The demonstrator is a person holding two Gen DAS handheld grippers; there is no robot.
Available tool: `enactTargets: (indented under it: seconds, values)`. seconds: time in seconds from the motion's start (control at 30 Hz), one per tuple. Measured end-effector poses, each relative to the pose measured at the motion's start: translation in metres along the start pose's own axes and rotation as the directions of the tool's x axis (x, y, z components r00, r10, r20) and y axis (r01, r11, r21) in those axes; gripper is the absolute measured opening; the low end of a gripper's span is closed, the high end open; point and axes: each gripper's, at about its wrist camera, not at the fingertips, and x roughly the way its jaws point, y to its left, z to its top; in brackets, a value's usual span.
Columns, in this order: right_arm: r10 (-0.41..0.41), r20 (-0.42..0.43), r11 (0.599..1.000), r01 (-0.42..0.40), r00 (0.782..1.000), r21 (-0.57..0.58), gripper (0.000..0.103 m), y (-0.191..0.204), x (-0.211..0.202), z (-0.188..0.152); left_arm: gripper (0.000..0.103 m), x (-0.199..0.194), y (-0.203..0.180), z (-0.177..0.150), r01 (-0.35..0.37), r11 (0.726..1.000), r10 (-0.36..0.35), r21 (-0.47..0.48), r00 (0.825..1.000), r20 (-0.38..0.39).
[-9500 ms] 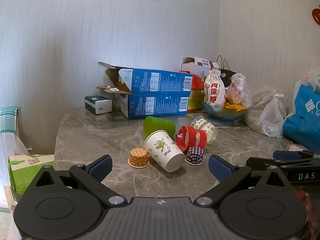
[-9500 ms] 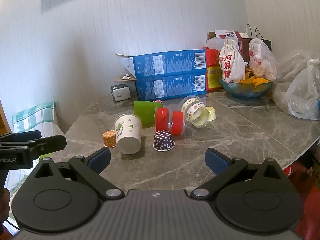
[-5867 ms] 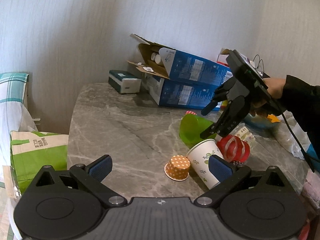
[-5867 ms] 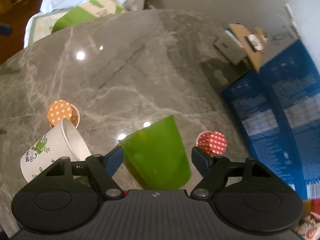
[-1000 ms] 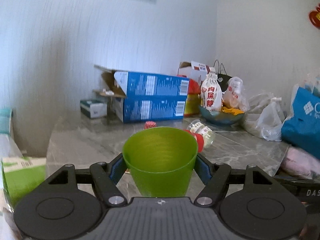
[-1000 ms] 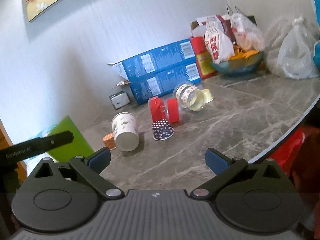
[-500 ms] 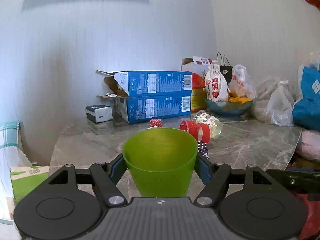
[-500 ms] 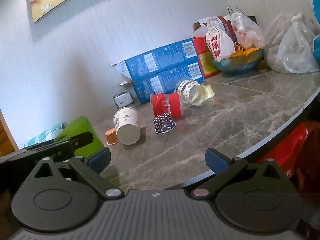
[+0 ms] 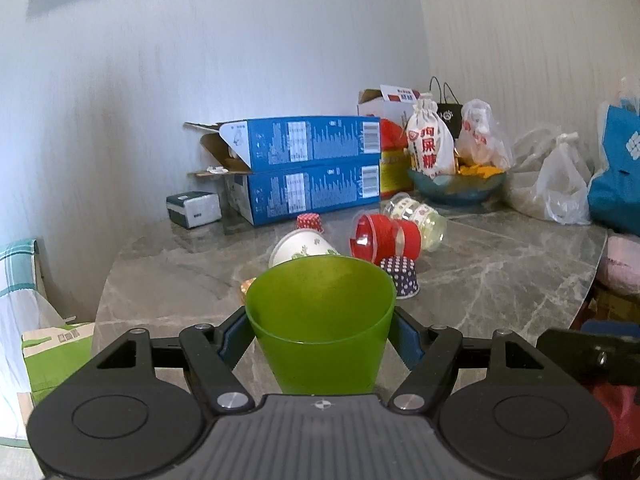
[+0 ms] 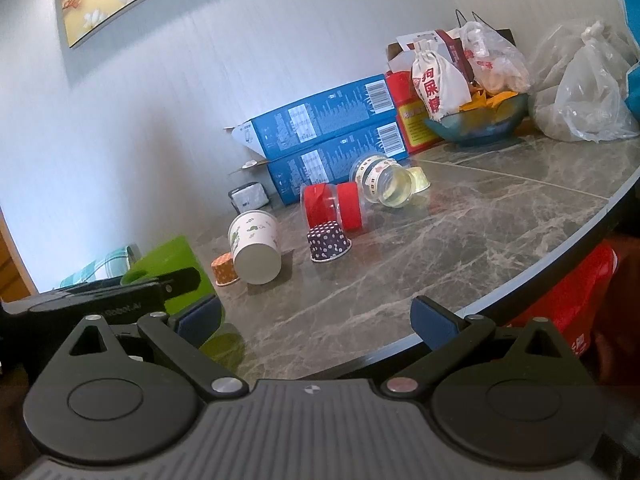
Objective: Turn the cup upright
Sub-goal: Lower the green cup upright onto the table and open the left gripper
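My left gripper [image 9: 320,336] is shut on a green plastic cup [image 9: 320,320], held upright with its mouth up near the table's front left edge. The cup also shows at the left of the right wrist view [image 10: 172,272], with the left gripper's finger across it. My right gripper [image 10: 316,316] is open and empty over the table's front edge. A white paper cup with green print [image 10: 256,246] lies on its side. A red clear cup [image 10: 332,204] and a clear patterned cup [image 10: 380,180] also lie on their sides.
Small dotted paper cups stand mouth down: orange [image 10: 224,272], dark purple [image 10: 328,244], red [image 9: 309,222]. Two stacked blue boxes [image 9: 312,172], a blue bowl [image 9: 456,190], a cloth sack and plastic bags [image 9: 560,192] line the back. The marble table [image 10: 480,248] has a rounded front edge.
The left gripper, still holding the green cup upright, has moved lower and nearer the table. The right gripper has shifted slightly back over the table edge.
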Motion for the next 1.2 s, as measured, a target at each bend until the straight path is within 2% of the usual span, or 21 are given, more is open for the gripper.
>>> enactTargets:
  seconds: [0.37, 0.4, 0.47, 0.53, 0.67, 0.83, 1.03, 1.2]
  values:
    - [0.004, -0.006, 1.000, -0.004, 1.000, -0.020, 0.102, 0.004, 0.002, 0.000, 0.076, 0.002, -0.001, -0.006, -0.001, 1.000, 0.001, 0.016, 1.000, 0.002]
    - [0.002, -0.007, 1.000, -0.002, 1.000, -0.025, 0.102, 0.004, 0.003, -0.001, 0.079, 0.002, -0.001, -0.006, 0.002, 1.000, -0.002, 0.020, 1.000, 0.003]
    - [0.005, -0.012, 1.000, -0.005, 1.000, -0.029, 0.102, 0.004, 0.004, -0.001, 0.091, 0.004, -0.002, -0.008, 0.013, 1.000, -0.013, 0.026, 1.000, -0.005]
    - [0.005, -0.015, 1.000, -0.005, 1.000, -0.029, 0.102, 0.004, 0.005, -0.001, 0.095, 0.005, -0.004, -0.010, 0.016, 0.999, -0.016, 0.039, 1.000, -0.002]
    - [0.005, -0.020, 1.000, -0.005, 1.000, -0.029, 0.102, 0.003, 0.006, -0.001, 0.100, 0.007, -0.002, -0.015, 0.043, 0.998, -0.042, 0.035, 0.999, -0.008]
    - [0.004, -0.023, 0.999, -0.005, 1.000, -0.035, 0.102, 0.004, 0.004, -0.002, 0.100, 0.008, 0.005, -0.027, 0.050, 0.999, -0.049, 0.021, 0.998, -0.031]
    - [-0.001, -0.014, 0.999, 0.001, 1.000, -0.051, 0.102, 0.006, -0.003, -0.002, 0.100, -0.028, 0.027, -0.039, 0.042, 0.999, -0.041, -0.023, 0.999, 0.021]
    - [0.001, 0.017, 0.990, 0.001, 1.000, -0.142, 0.102, 0.029, -0.021, 0.014, 0.100, -0.070, 0.048, -0.016, 0.054, 0.998, -0.053, -0.041, 0.998, 0.043]
